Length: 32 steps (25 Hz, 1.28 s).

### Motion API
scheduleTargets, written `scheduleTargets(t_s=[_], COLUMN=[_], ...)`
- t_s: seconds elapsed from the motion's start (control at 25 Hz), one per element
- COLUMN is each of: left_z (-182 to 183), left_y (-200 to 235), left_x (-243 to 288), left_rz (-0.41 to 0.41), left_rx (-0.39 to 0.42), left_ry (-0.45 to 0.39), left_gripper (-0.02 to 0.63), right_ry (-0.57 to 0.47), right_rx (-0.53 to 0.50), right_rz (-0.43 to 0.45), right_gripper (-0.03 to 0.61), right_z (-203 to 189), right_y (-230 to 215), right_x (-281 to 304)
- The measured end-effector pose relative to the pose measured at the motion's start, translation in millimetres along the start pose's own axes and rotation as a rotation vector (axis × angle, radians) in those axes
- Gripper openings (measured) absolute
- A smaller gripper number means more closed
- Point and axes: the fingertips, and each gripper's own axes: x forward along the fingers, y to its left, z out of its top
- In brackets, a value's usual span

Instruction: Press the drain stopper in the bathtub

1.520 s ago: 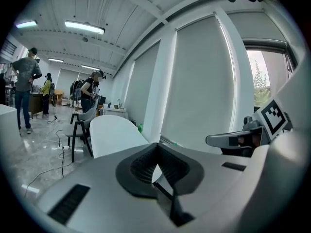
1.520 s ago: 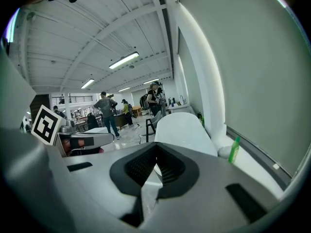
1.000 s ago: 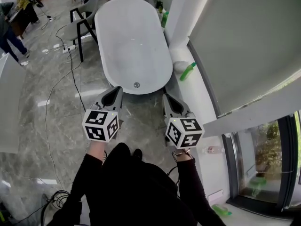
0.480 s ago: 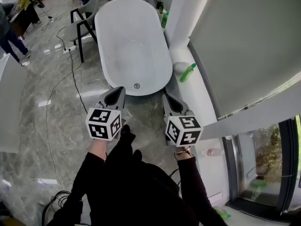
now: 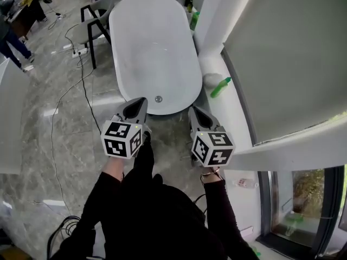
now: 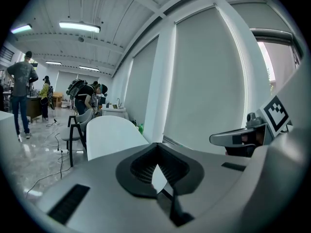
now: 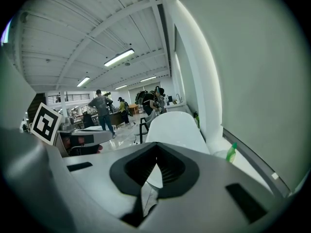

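Observation:
A white oval bathtub [image 5: 154, 47] stands on the grey stone floor, its near end just ahead of me. The small round metal drain stopper [image 5: 158, 98] sits in the tub's bottom at that near end. My left gripper [image 5: 141, 102] hovers over the tub's near rim, left of the stopper, jaws shut and empty. My right gripper [image 5: 193, 110] hangs over the floor just right of the tub's end, also shut and empty. The tub [image 6: 109, 135] shows ahead in the left gripper view beyond the left gripper [image 6: 156, 155]. It also shows in the right gripper view as the tub [image 7: 175, 130] beyond the right gripper [image 7: 156, 157].
A green bottle [image 5: 219, 87] lies on the white ledge [image 5: 233, 123] right of the tub, beside a white pillar [image 5: 217, 15]. Another green bottle [image 5: 191, 19] stands further back. A dark chair [image 5: 95, 20] and a floor cable [image 5: 81, 85] lie left of the tub. People [image 5: 11, 31] stand far left.
Both grippers have edged forward toward the tub's near end, the left one now reaching over its rim. A dark-clad leg has stepped forward between them.

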Motion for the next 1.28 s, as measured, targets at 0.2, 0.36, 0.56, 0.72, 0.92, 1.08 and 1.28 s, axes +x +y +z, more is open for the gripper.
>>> scheduleTargets(t_s=[0.2,0.36,0.56,0.72,0.92,1.08,1.28], left_z=[-12.4,-17.4,-25.0,-35.3,-49.5,-55.8,-67.5], left_y=[25.7,52.4,85.4,112.4,142.9,160.4,176.9], left_x=[34.3,66.9,113.8,148.7,186.9,210.1,233.3], left_rz=[-0.005,-0.013,-0.031,-0.058,-0.071,-0.082,-0.102], left_rx=[-0.011,-0.017,-0.039,-0.055,-0.089,-0.101,-0.104], left_ry=[0.040,0.078,0.140,0.200,0.264,0.295,0.341], left_gripper=[0.003,0.003,0.003,0.003,0.003,0.003,0.003], right_ry=[0.034,0.074,0.126,0.177,0.219,0.258,0.301], right_rx=[0.006,0.007,0.026,0.047,0.072,0.086,0.090], right_rz=[-0.005,-0.011,-0.020,-0.042,-0.066,-0.079,-0.091], right_gripper=[0.003,0.002,0.002,0.003,0.002,0.002,0.002], right_z=[-2.4,-2.0,0.5,1.9,2.0,-4.7,-11.4], right_y=[-8.2,-14.6,-27.0,-37.1,-48.8,-55.1,-61.8], right_x=[40.9,81.2,136.8,182.3,226.6,253.4,282.2])
